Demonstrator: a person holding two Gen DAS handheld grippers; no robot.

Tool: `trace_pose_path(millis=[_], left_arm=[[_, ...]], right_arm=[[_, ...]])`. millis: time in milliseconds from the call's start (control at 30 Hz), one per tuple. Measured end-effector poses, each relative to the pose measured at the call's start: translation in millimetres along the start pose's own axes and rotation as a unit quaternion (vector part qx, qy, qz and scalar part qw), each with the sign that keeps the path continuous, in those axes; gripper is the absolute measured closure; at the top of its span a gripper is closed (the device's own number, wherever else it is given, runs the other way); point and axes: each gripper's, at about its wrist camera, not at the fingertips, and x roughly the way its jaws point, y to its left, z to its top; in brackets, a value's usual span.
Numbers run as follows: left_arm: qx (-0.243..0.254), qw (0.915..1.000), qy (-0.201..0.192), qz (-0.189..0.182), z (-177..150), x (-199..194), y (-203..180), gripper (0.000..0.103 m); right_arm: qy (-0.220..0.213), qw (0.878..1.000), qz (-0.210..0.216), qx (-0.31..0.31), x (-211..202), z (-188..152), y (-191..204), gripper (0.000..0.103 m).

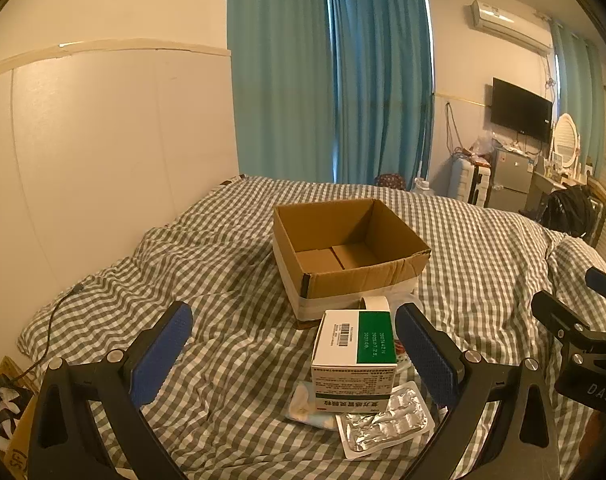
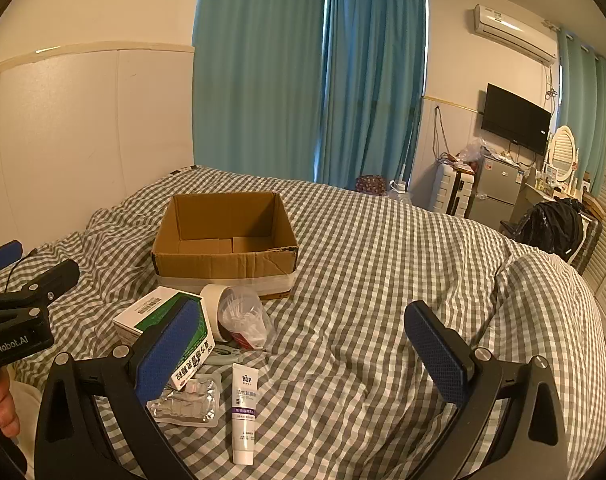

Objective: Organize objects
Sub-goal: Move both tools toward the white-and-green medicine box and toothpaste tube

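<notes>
- The left gripper (image 1: 295, 344) is spread wide and holds nothing. The right gripper (image 2: 303, 344) is spread wide too, with nothing in it.
- A foil pill pack (image 1: 385, 420) and a white tube (image 2: 245, 412) lie nearest on the checked blanket (image 2: 383, 280).
- The green and white medicine box (image 1: 355, 348) sits just behind the pill pack.
- A tape roll (image 2: 215, 300) and a clear bag (image 2: 247, 320) are beside it.
- The open cardboard box (image 2: 223, 236) stands farther back, with nothing inside.
</notes>
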Motion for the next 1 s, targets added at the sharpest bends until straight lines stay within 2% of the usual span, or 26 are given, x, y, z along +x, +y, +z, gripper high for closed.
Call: trace_pose_path(millis=[1000], left_arm=[[0.002, 0.9999, 0.014, -0.009, 0.8, 3.2, 3.6, 0.0]], right_arm=[[0.018, 1.0, 0.005, -0.002, 3.3, -7.3, 4.5, 0.0]])
